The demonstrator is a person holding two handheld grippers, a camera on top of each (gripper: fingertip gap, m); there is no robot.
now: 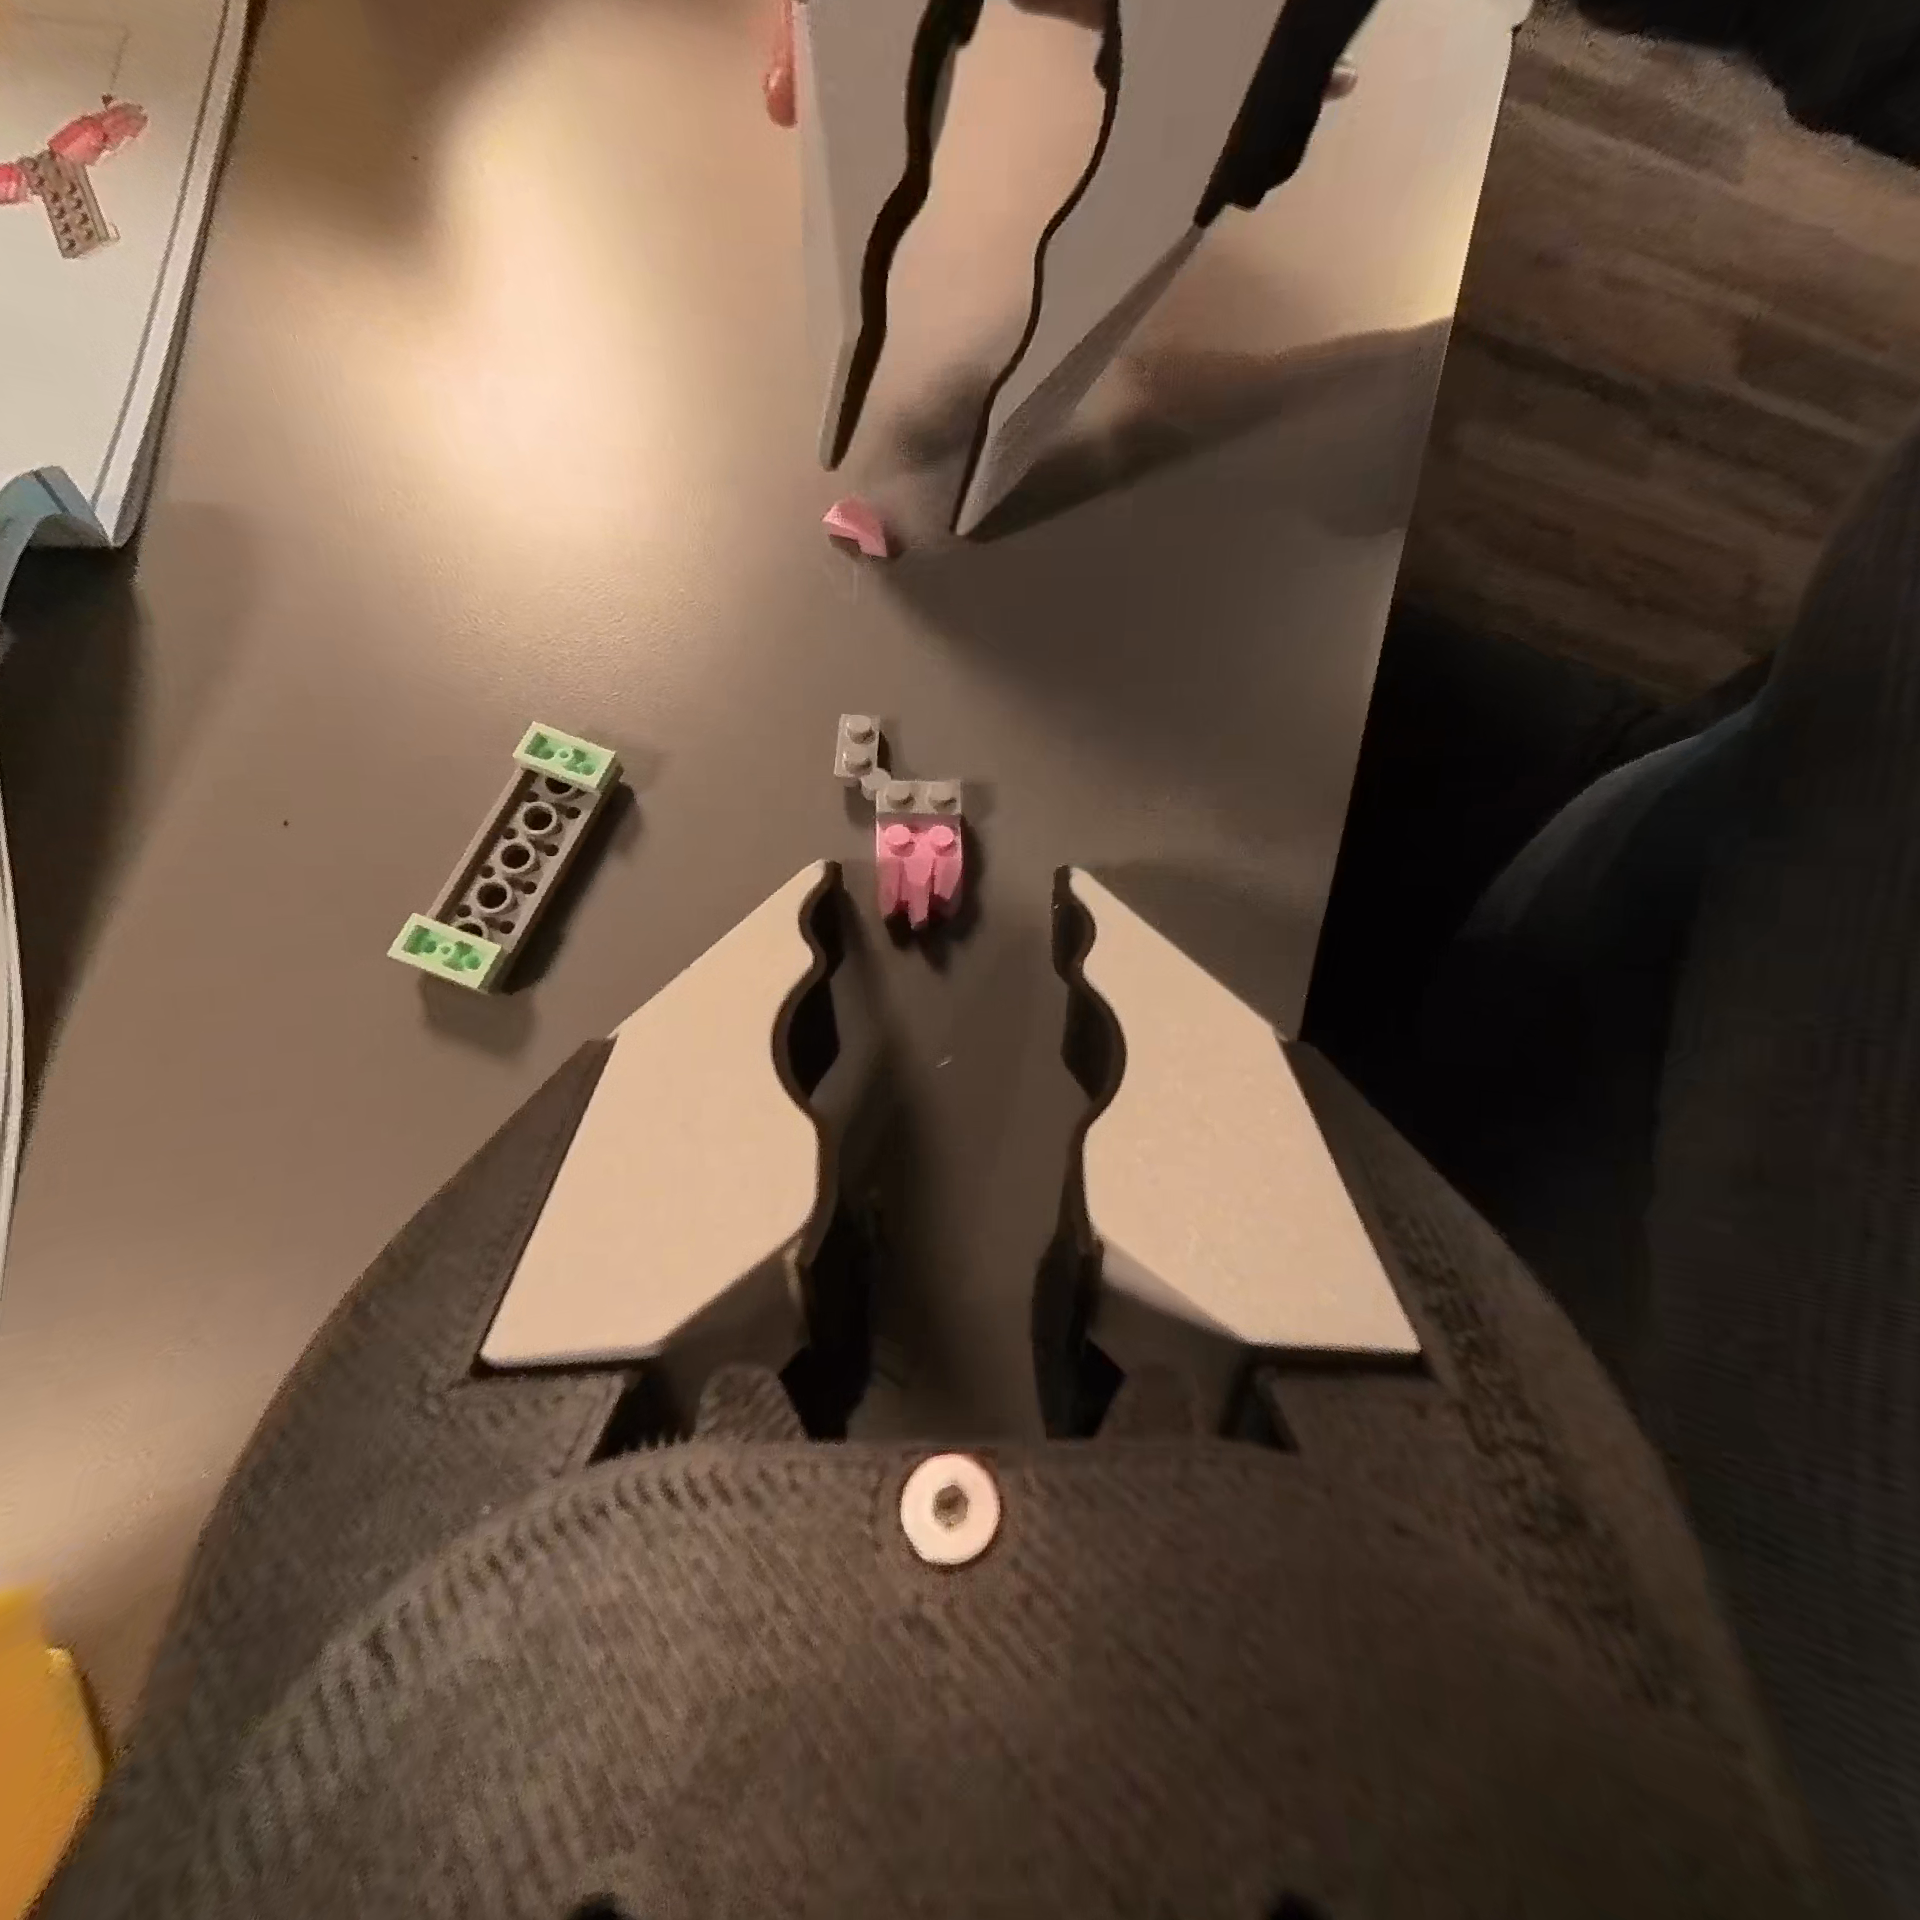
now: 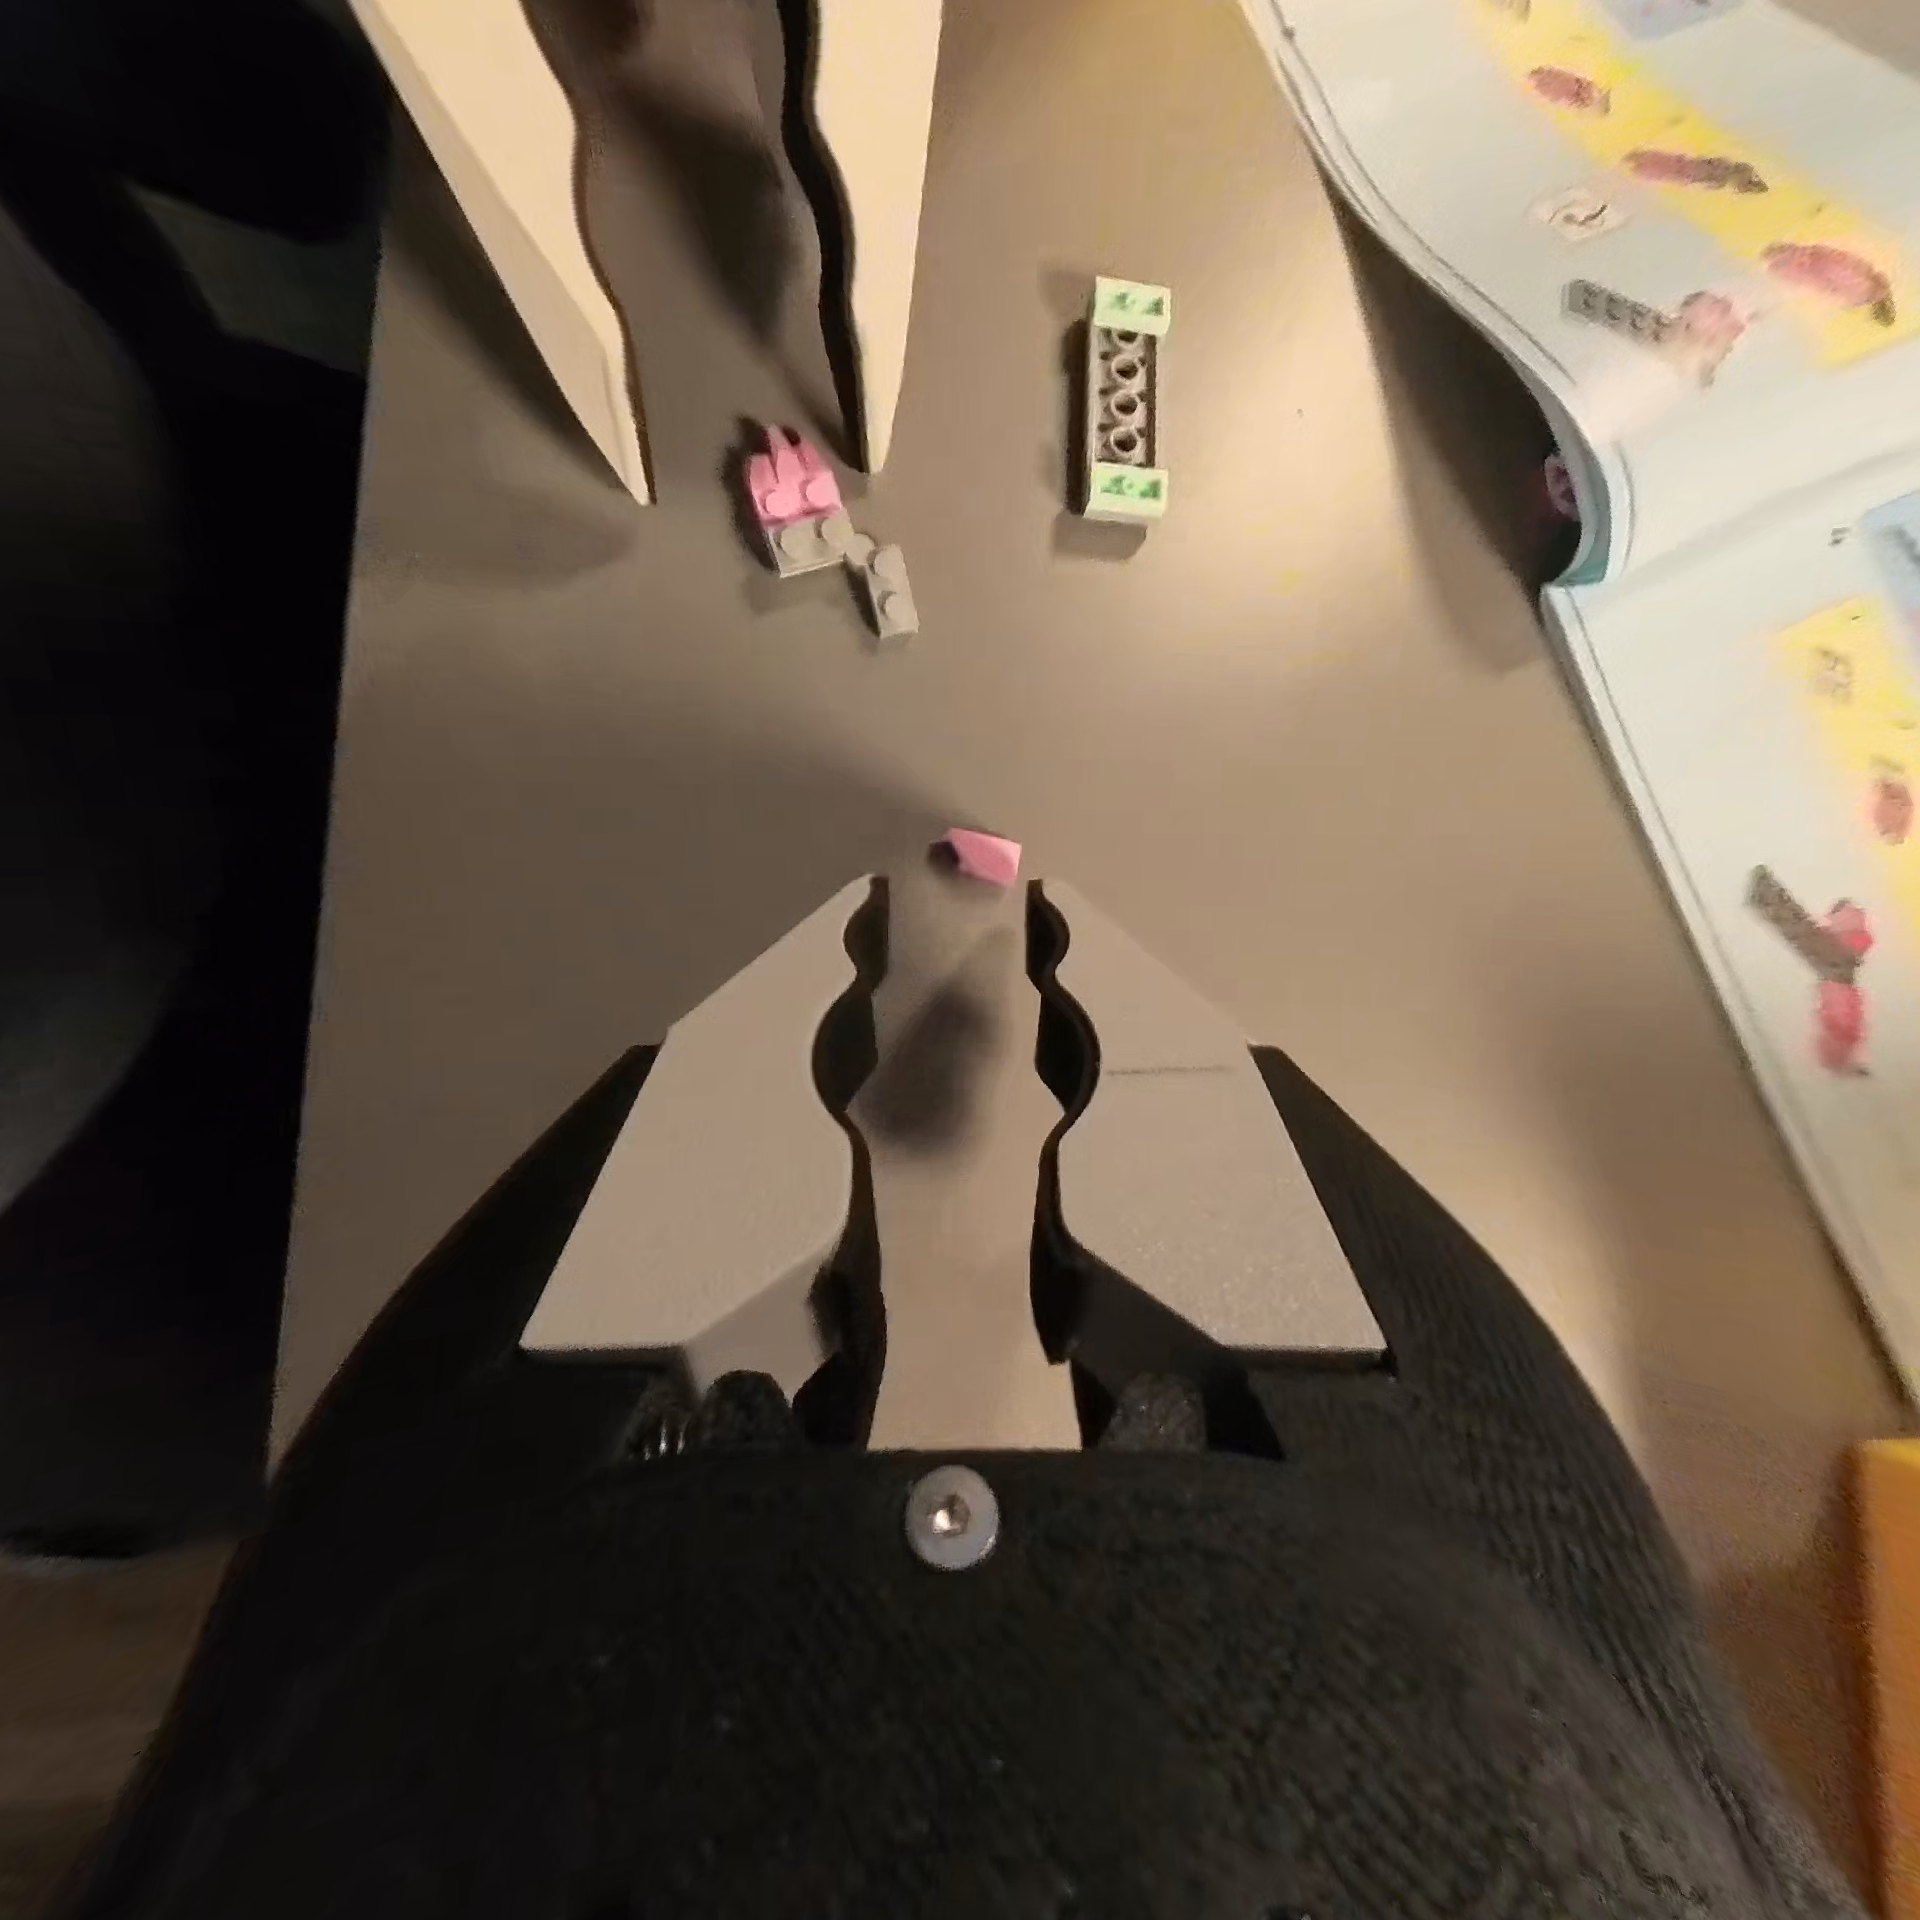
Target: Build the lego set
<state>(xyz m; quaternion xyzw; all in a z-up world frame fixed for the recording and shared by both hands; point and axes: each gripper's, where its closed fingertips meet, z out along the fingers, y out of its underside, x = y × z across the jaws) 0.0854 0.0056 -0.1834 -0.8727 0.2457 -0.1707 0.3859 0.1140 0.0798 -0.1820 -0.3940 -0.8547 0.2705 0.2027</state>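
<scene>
Left gripper (image 1: pixel 945 883): jaws fairly wide, gripping nothing. Poised low over the table (image 1: pixel 468 468), with a pink-and-grey brick assembly (image 1: pixel 920 862) lying flat just ahead of the fingertips, closer to one finger (image 1: pixel 727 1039) than the other, clear surface showing on both sides. No pad pressed against it.

Right gripper (image 2: pixel 954 885): jaws narrower, likewise gripping nothing. Facing the left one from the opposite side, tips close to the surface. Directly ahead of the tips, a small loose pink piece (image 2: pixel 982 857), resting on the table and not clamped.

Both pink things not far from the table edge that borders the dark drop, well apart from each other. Farther in, toward the middle of the table, a grey plate with green end tiles (image 1: pixel 514 857), underside up, untouched. Along the opposite edge, an open illustrated booklet (image 2: pixel 1662 416).

Shown only from the left wrist: the small pink piece lying beside one right fingertip, not centred in the gap, and the studs on the assembly's grey arm. Shown only from the right wrist: the booklet's open pages, and the left fingers straddling the assembly's pink end without contact.
</scene>
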